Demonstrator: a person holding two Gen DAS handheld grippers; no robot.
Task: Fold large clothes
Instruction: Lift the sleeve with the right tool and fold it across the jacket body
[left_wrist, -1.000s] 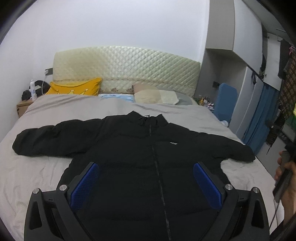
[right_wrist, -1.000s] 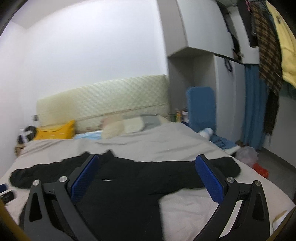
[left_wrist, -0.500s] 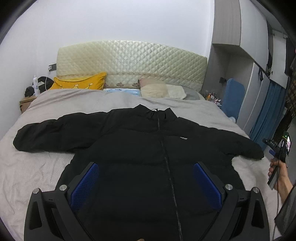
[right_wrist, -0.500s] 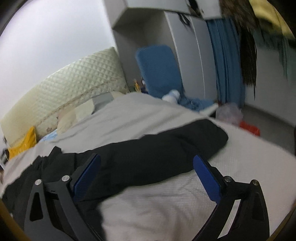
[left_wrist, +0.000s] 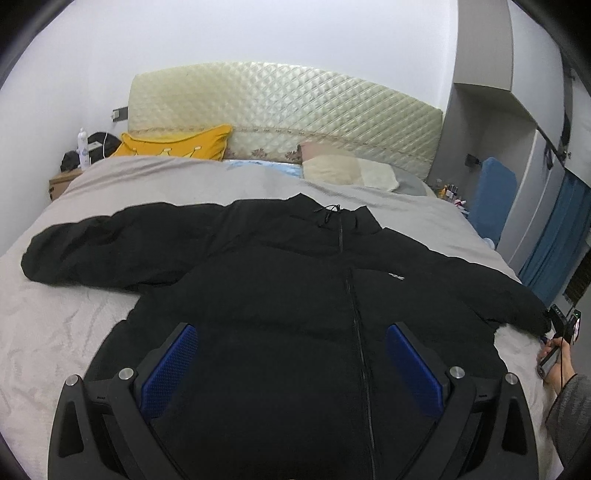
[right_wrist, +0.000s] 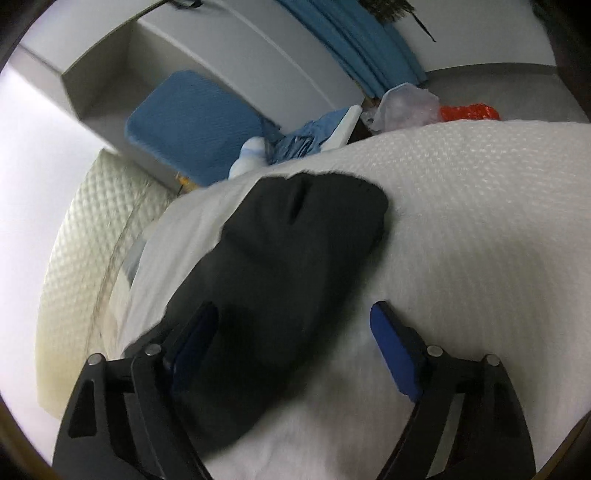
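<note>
The lower hem of the black padded jacket (left_wrist: 280, 295) is cut off by the bottom edge and partly hidden behind the left gripper (left_wrist: 291, 362). In the right wrist view only one black sleeve end (right_wrist: 295, 240) shows, and it is blurred. The small items on the far shelf beside the bed (left_wrist: 450, 192) are too small to identify. The person's hand (left_wrist: 554, 365) is cut by the right edge.

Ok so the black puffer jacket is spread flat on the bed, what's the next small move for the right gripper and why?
Probably lower the right gripper a little and close on the sleeve end of the black puffer jacket. Its fingers are open and straddle that sleeve, which lies flat and unfolded on the grey bedspread, so gripping it lets the sleeve fold across the body.
</note>
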